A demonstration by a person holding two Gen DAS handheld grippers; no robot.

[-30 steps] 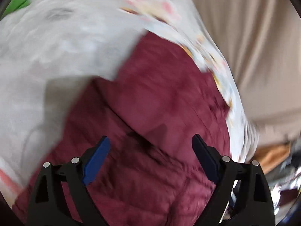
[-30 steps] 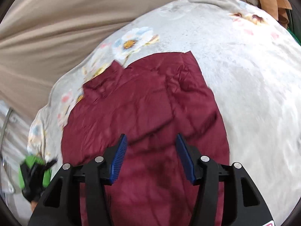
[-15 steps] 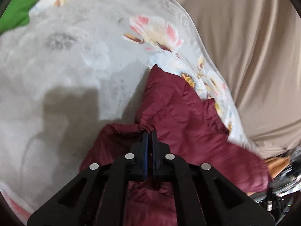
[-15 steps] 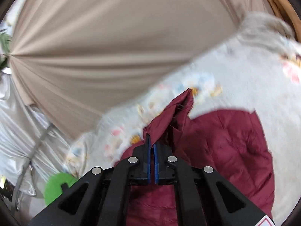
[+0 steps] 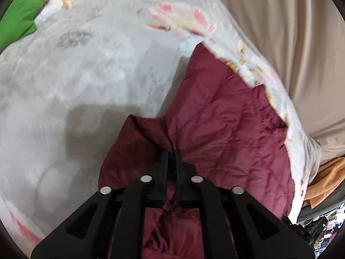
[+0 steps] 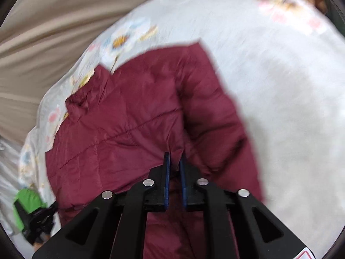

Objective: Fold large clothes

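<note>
A maroon quilted jacket [image 5: 226, 125] lies on a pale floral bedspread [image 5: 86, 75]. My left gripper [image 5: 171, 152] pinches a gathered fold of it near its left edge; the jaws are opening slightly, with cloth still between the pads. In the right wrist view the same jacket [image 6: 133, 116] spreads toward the bed's far edge, its collar at the upper left. My right gripper [image 6: 174, 155] holds a fold of the jacket between its blue pads; its jaws are opening a little too, and the cloth stays between them.
The floral bedspread [image 6: 280, 86] extends wide to the right. Beige draped fabric [image 5: 291, 32] hangs beyond the bed's edge. A green cloth [image 5: 17, 17] lies at the far left corner, an orange cloth [image 5: 323, 183] past the right edge. A green-and-black object [image 6: 28, 205] sits low left.
Both grippers went from open above the jacket to closed on folds of it. The right view swung up with a lifted peak of cloth, then came back down over the jacket.
</note>
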